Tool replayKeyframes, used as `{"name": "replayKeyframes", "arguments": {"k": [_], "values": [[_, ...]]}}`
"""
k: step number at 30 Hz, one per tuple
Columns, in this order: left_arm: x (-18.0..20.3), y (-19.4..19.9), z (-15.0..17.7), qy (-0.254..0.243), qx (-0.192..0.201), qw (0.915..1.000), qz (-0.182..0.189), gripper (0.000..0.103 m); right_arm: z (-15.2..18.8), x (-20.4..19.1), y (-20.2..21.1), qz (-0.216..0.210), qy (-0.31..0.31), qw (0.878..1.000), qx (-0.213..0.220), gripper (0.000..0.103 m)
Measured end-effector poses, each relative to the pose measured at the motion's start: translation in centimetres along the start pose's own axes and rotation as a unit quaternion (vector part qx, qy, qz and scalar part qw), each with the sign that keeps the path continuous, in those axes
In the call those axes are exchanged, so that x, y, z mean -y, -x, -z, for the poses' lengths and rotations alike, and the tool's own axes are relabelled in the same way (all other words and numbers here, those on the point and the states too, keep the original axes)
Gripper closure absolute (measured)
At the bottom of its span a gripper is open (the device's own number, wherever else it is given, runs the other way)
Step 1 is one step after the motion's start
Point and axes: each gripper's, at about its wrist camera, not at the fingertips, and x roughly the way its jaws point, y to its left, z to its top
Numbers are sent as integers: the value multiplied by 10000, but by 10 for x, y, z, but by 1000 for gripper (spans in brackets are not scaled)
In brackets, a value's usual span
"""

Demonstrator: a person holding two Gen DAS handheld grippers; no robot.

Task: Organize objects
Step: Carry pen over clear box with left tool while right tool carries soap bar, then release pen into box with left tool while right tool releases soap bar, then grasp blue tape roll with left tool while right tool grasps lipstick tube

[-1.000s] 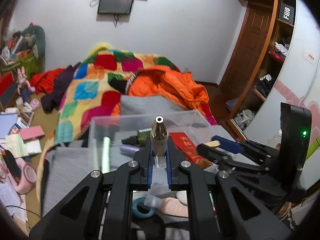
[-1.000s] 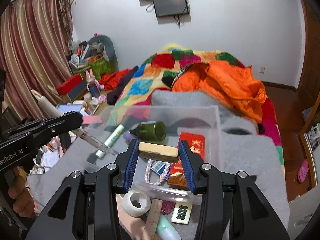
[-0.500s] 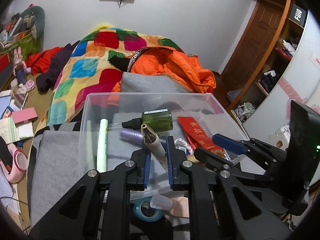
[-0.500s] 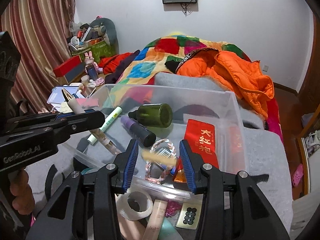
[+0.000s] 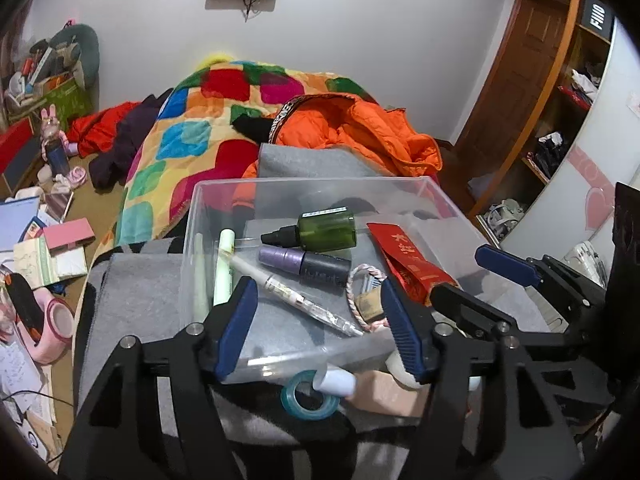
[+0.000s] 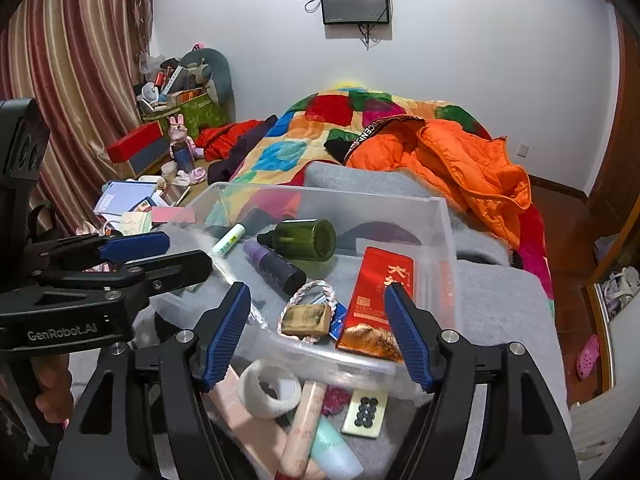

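Two handheld grippers hover at the near rim of a clear plastic bin (image 5: pixel 404 184) resting on a grey blanket (image 5: pixel 136 284) at the foot of a cluttered bed. The left gripper (image 5: pixel 316 326) has its jaws spread wide and holding nothing, the blue pads straddling the bin's near wall. The right gripper (image 6: pixel 318 334) is likewise wide open and empty, poised over the same edge just beside its partner.

Inside the bin, a clear pen (image 5: pixel 296 298) lies diagonally across the floor, its tip near the front wall. A pale green tube (image 5: pixel 224 266) runs along the left wall. A green bottle (image 5: pixel 324 232) lies on its side toward the back, with a purple bottle (image 5: pixel 304 262) just in front of it. A red packet (image 6: pixel 378 292) lies along the right wall, and a tan block (image 6: pixel 306 318) sits on a braided pink cord (image 6: pixel 310 288) near the front. Bare floor shows around the pen at the front left.

Outside, pressed close to the near wall, lie a blue tape ring (image 5: pixel 310 398), a white tape roll (image 6: pixel 270 388), a pink tube (image 6: pixel 302 424) and a card of black dots (image 6: pixel 366 406), leaving little free blanket there.
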Motion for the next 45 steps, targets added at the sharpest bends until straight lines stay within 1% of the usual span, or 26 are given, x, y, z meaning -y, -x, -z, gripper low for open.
{"name": "replayKeyframes", "arguments": {"k": [4,9,12,14,17,21,24,28,30,32,35,36,38,39,41,45], "values": [[6,12,3,-118,93,9998,-100,39,3,3,12,19,-37,10000,70,36],[7,25,11,-187,192,9993,-257,33,10,12,27,46,-114,9998,152,36],[5,31,19,-200,194,9990,-344,30,16,18,36,84,-164,9997,180,35],[1,32,26,-180,158,9990,-379,29,21,21,39,106,-189,9996,167,33],[-4,30,36,-155,55,9990,-424,29,30,26,42,152,-229,9996,98,31],[-9,22,53,-187,-172,9984,-499,29,46,32,40,111,-340,9993,-95,31],[-10,13,66,-297,-382,9972,-563,29,59,37,36,7,-491,9985,-252,31],[-11,-5,80,-371,-731,9946,-636,29,74,36,27,-261,-662,9963,-485,32],[-10,-13,84,-410,-849,9930,-710,29,78,32,21,-337,-680,9955,-565,36],[-9,-17,84,-433,-892,9923,-738,29,80,27,17,-371,-625,9954,-626,48],[-7,-20,80,-446,-873,9924,-748,33,79,15,12,-398,-437,9961,-662,56],[-7,-21,79,-424,-882,9928,-689,33,79,10,12,-390,-352,9965,-654,58],[-6,-23,78,-362,-916,9934,-580,41,78,0,9,-360,-166,9971,-647,61],[-4,-25,78,-363,-915,9936,-556,42,78,-2,7,-357,-113,9971,-659,63],[1,-27,80,-408,-907,9933,-593,48,78,-6,2,-366,-43,9968,-709,72],[7,-31,82,-385,-843,9937,-628,56,78,-8,0,-254,52,9974,-673,79]]}}
